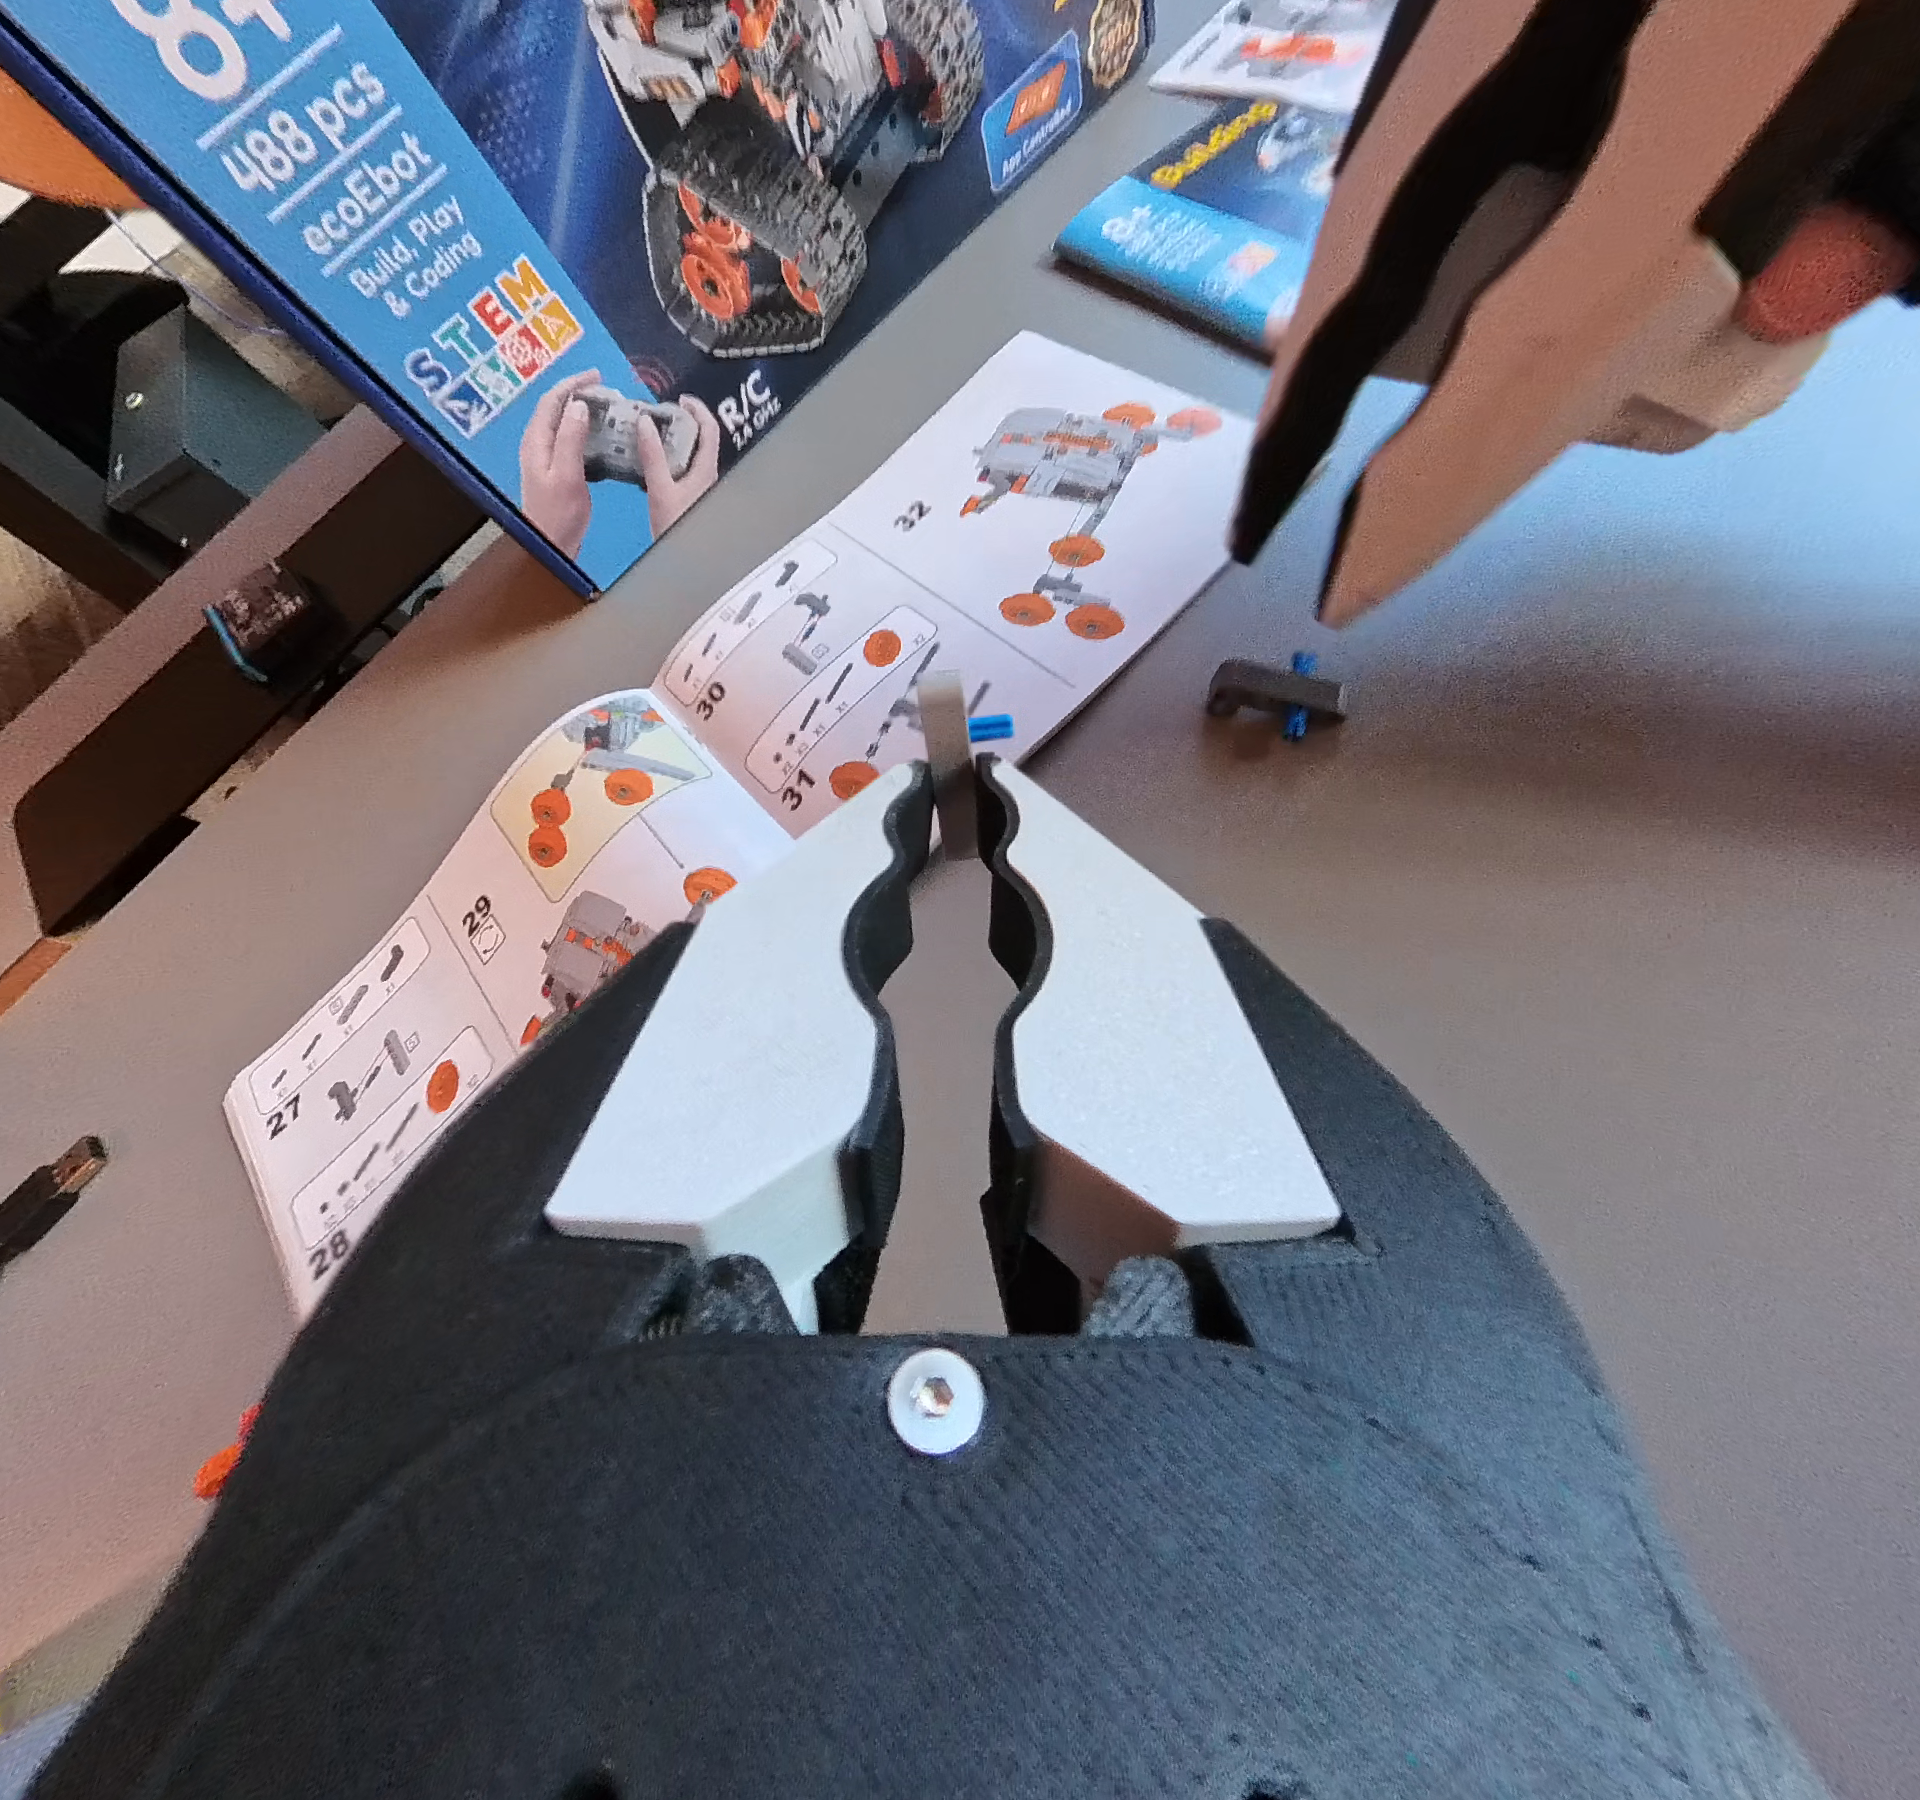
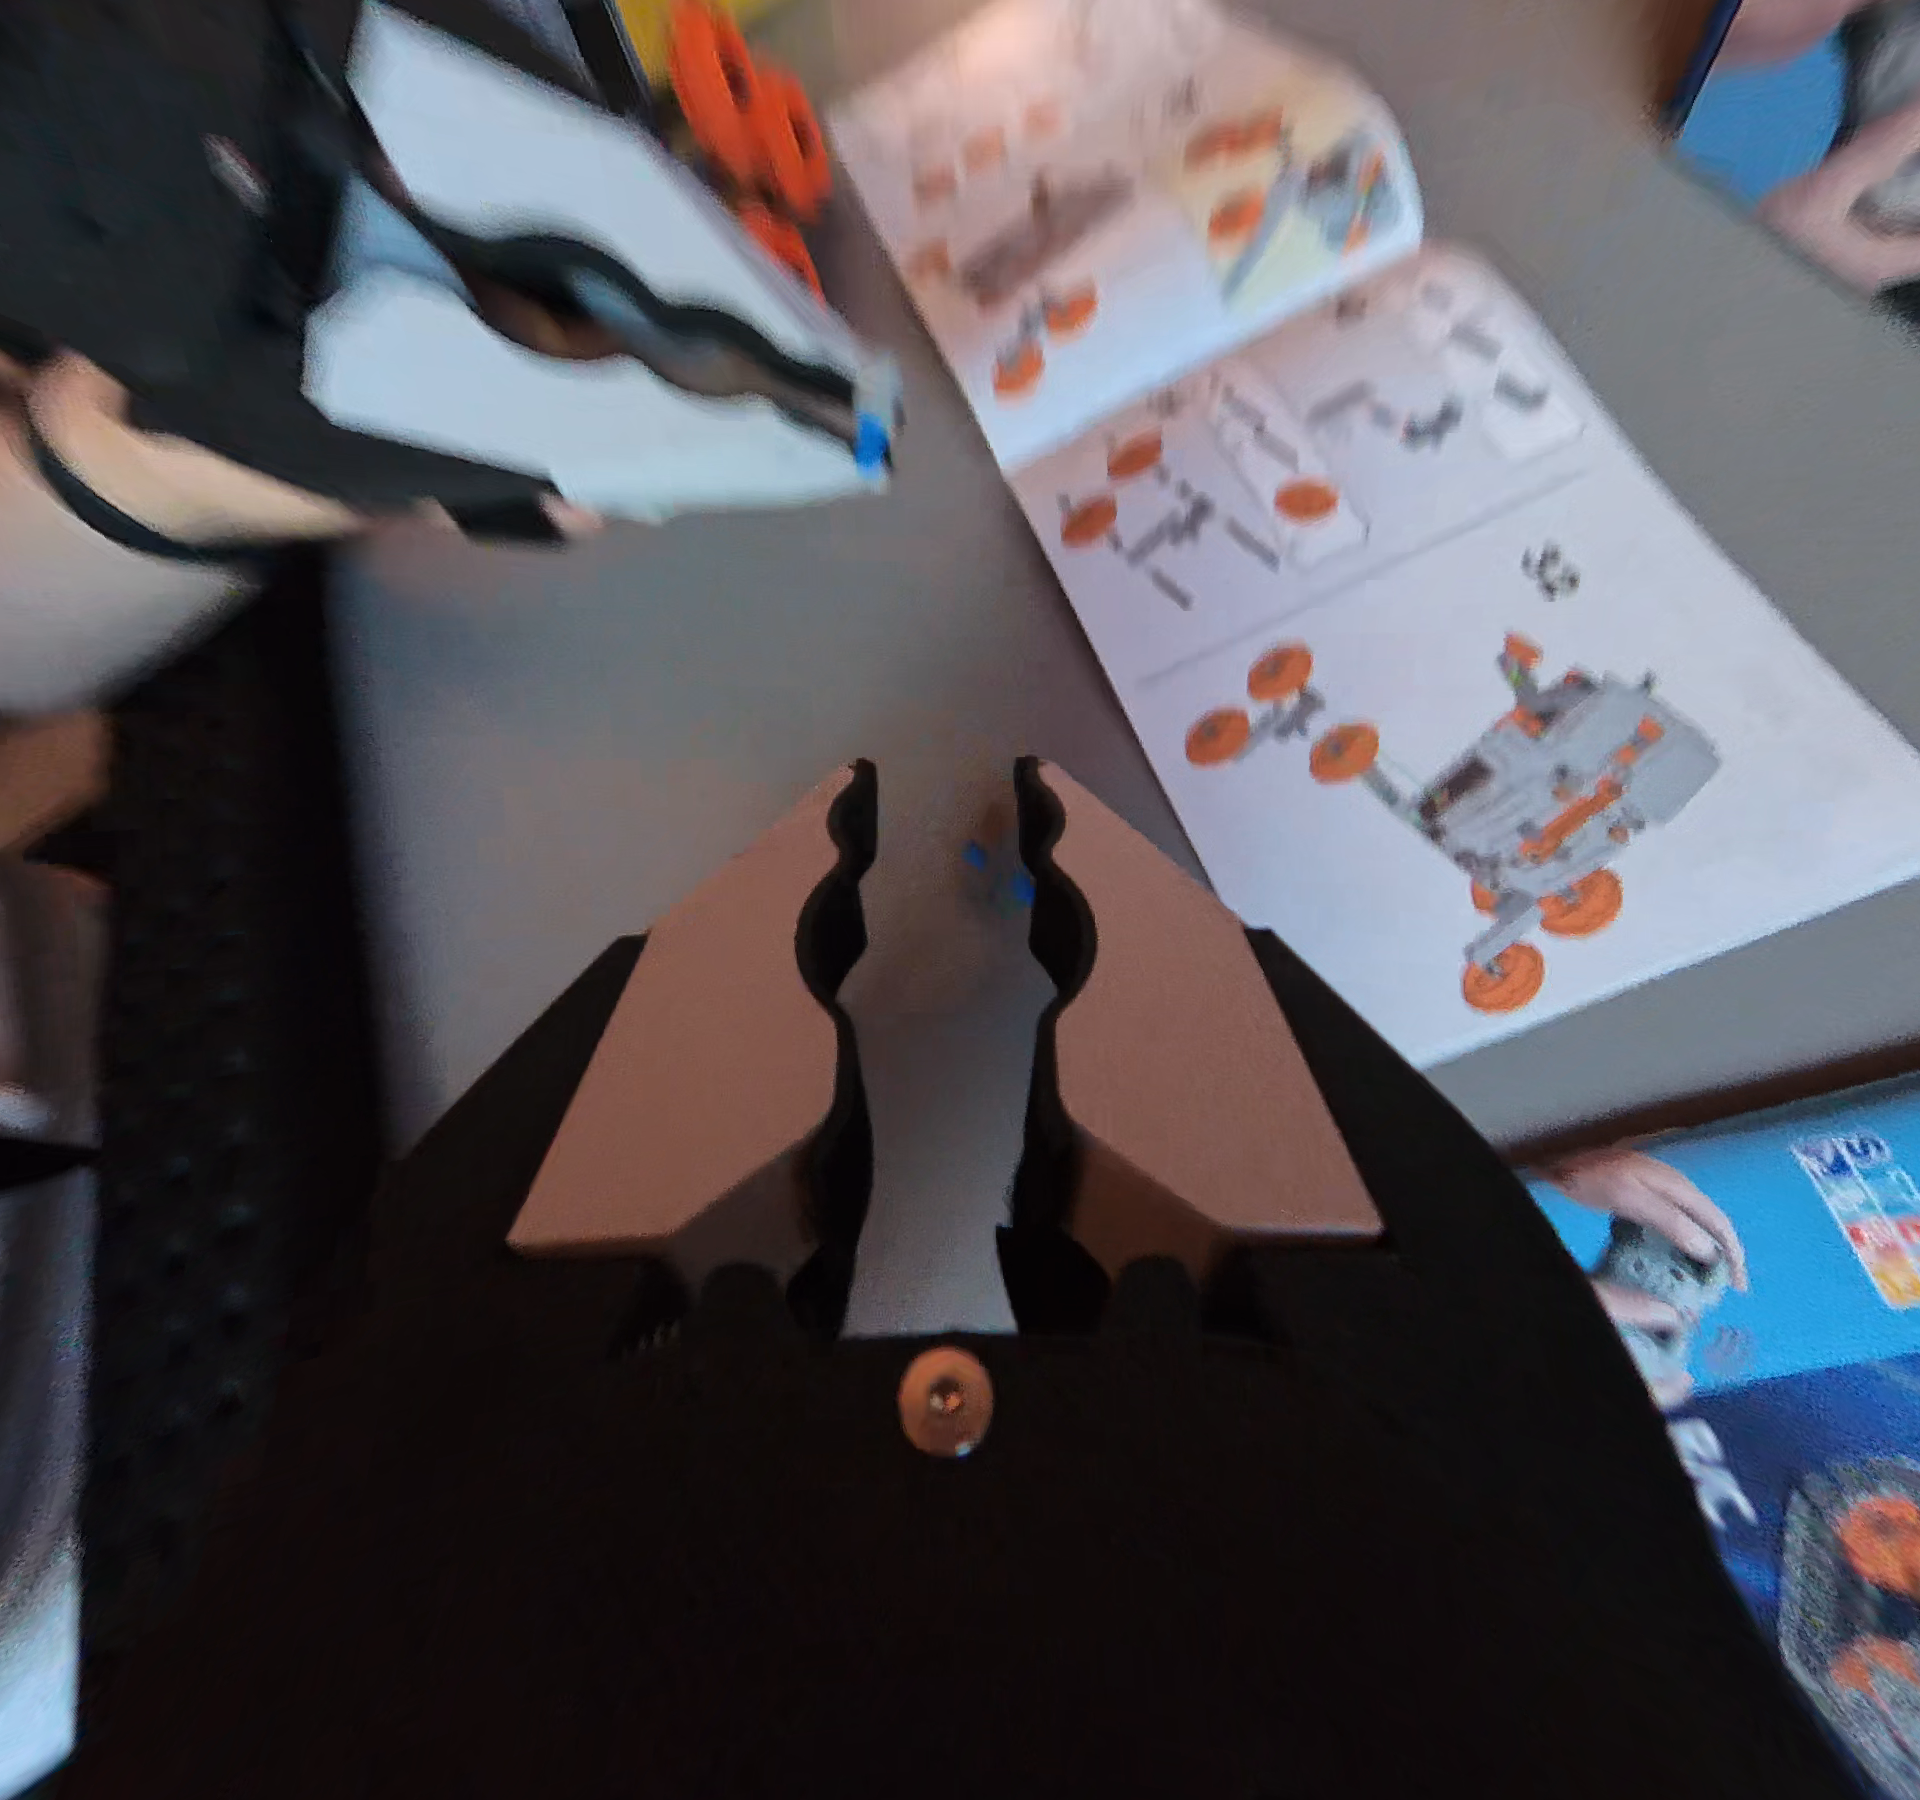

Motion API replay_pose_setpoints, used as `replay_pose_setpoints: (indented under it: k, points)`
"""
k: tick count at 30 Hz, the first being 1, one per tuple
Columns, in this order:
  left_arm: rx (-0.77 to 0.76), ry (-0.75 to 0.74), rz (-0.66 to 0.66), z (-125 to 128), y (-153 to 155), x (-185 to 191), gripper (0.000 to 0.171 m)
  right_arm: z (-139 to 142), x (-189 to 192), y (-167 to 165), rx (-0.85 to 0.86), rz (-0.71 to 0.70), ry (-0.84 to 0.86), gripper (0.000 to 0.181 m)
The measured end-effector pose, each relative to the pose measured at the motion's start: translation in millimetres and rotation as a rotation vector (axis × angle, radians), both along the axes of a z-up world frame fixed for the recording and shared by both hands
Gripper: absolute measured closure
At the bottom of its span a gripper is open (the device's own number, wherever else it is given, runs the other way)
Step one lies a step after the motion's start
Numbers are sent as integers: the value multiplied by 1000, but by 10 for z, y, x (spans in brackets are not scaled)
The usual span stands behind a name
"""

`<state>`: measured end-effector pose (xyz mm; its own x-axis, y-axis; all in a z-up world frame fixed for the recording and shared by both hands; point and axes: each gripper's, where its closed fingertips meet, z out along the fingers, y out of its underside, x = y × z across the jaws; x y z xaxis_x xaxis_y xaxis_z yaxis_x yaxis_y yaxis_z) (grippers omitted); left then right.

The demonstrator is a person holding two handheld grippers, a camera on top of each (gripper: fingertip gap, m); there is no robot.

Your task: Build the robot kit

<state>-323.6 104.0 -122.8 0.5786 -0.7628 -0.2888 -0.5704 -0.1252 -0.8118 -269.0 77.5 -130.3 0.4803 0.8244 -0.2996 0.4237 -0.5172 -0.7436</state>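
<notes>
Item 1, left hand-held gripper point(image 1: 954, 776): fingers clamped on a small grey beam point(image 1: 951, 763) standing upright at their tips, a blue pin point(image 1: 989, 727) projecting from its right side. It is held above the near edge of the open instruction booklet point(image 1: 727, 763).

Item 2, right hand-held gripper point(image 2: 943, 776): fingers apart, nothing between them, tips pointed down at the grey surface point(image 2: 623, 763). Nearest thing: a second small grey piece with blue pins point(image 1: 1276, 696), lying on the surface just below its tips. The right wrist view is blurred; there the piece point(image 2: 997, 867) shows only as a smudge beside the right finger.

Item 3, instruction booklet: open flat, mid-surface, pages of numbered build diagrams with orange wheels.

Item 4, blue toy-kit box point(image 1: 520, 140): standing at the far left, picturing a tracked grey-and-orange robot.

Item 5, further printed leaflets point(image 1: 1205, 233): far right, one blue, one white.

Item 6, loose orange parts point(image 2: 748, 109): near the left hand-held gripper, blurred.

Item 7, small dark part point(image 1: 57, 1184): near left edge of the surface, kind uncertain.
</notes>
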Motion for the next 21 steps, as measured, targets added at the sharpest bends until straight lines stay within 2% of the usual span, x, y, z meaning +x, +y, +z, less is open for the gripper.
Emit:
replay_pose_setpoints:
  k: [2, 4, 9, 12, 15, 16, 18, 20, 21]
  points:
    - [17, -46, -21, 85, -37, 55, 166, 324, -70, 79, 0, -50, 221, 155]
    - [49, -68, -30, 158, -60, 85, 166, 520, -125, 143, 22, -85, 360, 151]
    - [79, -75, -44, 208, -112, 139, 166, 485, -290, 219, 88, -133, 354, 149]
    - [80, -55, -54, 174, -127, 161, 166, 496, -398, 151, 33, -95, 404, 150]
    - [68, -46, -68, 127, -144, 191, 166, 393, -453, 124, -2, -81, 372, 154]
    - [64, -39, -75, 108, -151, 200, 166, 365, -462, 109, -3, -72, 354, 170]
    - [69, -38, -101, 106, -168, 217, 166, 366, -445, 116, 10, -76, 340, 173]
    - [12, -109, -187, 131, -262, 284, 164, 390, -381, 53, -41, -32, 341, 174]
    - [-70, -188, -238, 161, -339, 331, 161, 423, -331, 11, -72, -1, 364, 174]
